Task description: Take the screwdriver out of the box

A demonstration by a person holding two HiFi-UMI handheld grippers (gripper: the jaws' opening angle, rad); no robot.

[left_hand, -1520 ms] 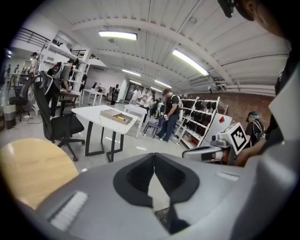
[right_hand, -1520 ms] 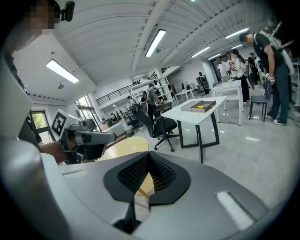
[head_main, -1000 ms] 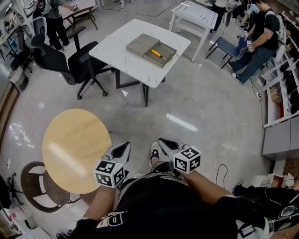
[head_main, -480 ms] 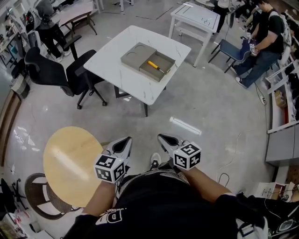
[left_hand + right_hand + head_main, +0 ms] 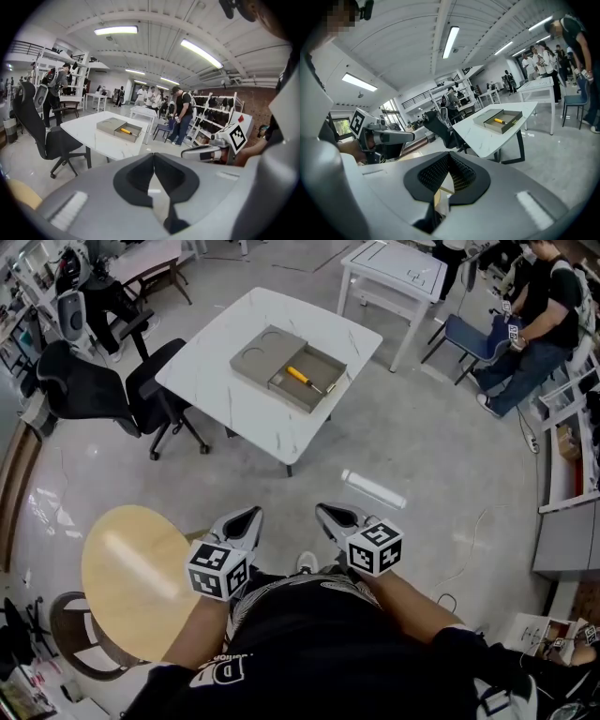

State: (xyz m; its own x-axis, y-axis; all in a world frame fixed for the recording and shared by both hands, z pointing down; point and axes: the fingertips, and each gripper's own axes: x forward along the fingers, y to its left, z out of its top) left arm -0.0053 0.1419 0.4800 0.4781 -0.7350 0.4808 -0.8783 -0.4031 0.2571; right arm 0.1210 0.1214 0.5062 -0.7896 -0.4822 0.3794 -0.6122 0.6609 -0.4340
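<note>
Two hand-held grippers sit low and close to the person's body, side by side and a little apart. The left hand-held gripper (image 5: 246, 519) has its jaws brought together at the tips, with nothing between them. The right hand-held gripper (image 5: 328, 515) is the same: jaws pressed tip to tip and empty. Each carries its marker cube just behind the jaws, and both point forward over the bare floor (image 5: 412, 456).

Just left of the left hand-held gripper and slightly behind it stands a round table (image 5: 141, 577) with a pale wooden top. A shoe (image 5: 307, 562) shows on the floor between the two grippers.

Well ahead of both grippers, across a stretch of open floor, stands the white counter (image 5: 234, 399). On it lies the grey box (image 5: 253, 357), open. The screwdriver (image 5: 302, 378), with a yellow handle, lies inside the box in the half that is further to the right; the other half shows a round recess. Neither gripper is near it.

Left of the counter stands a black chair (image 5: 103, 390). Further off and to the right, beyond a second white table (image 5: 394, 268), a person (image 5: 544, 315) sits on a blue chair.
</note>
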